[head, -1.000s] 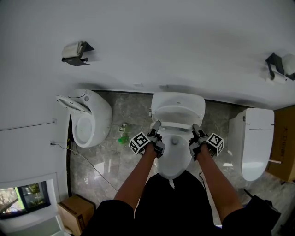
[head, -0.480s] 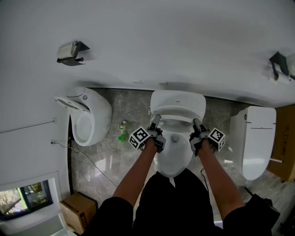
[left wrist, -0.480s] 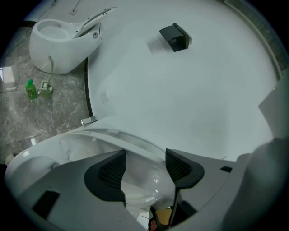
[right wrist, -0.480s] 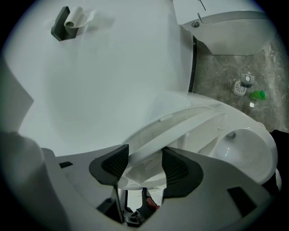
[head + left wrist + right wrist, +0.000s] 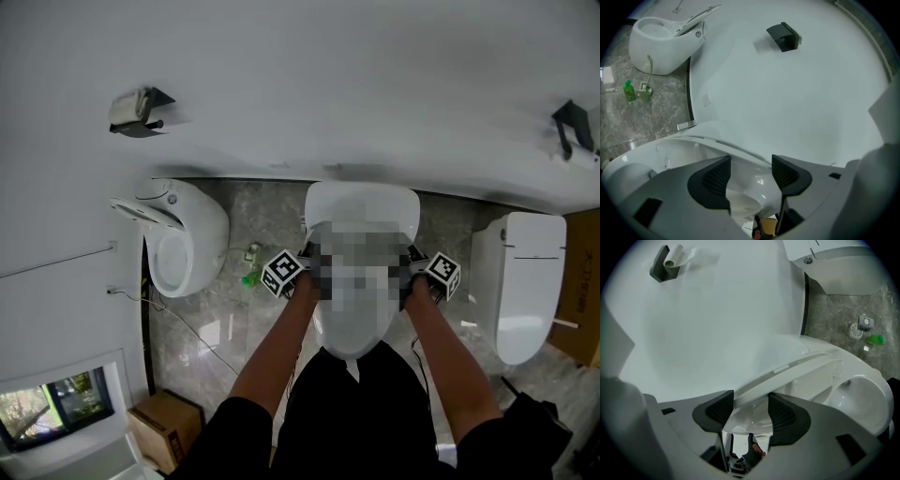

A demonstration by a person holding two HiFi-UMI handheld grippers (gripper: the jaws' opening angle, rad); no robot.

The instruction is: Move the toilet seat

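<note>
The left gripper (image 5: pixel 750 172) pinches the toilet seat (image 5: pixel 801 363) by its rim, one pad under and one over. The right gripper (image 5: pixel 751 409) clamps the opposite side the same way. The seat stands tilted up off the bowl (image 5: pixel 865 399), hinged at the bowl's back.

The rim looks smooth and each bite is shallow. If one hand runs ahead of the other, the seat is likely to twist on its hinge. A pad could then slide off, and the seat would drop hard onto the bowl.

Just behind the bowl, the wall (image 5: pixel 328 94) ends the swing. Left of the bowl are a green bottle (image 5: pixel 248 279) and a second toilet (image 5: pixel 192 234). A third toilet (image 5: pixel 525 281) stands to the bowl's right, and above the bowl it is open.
</note>
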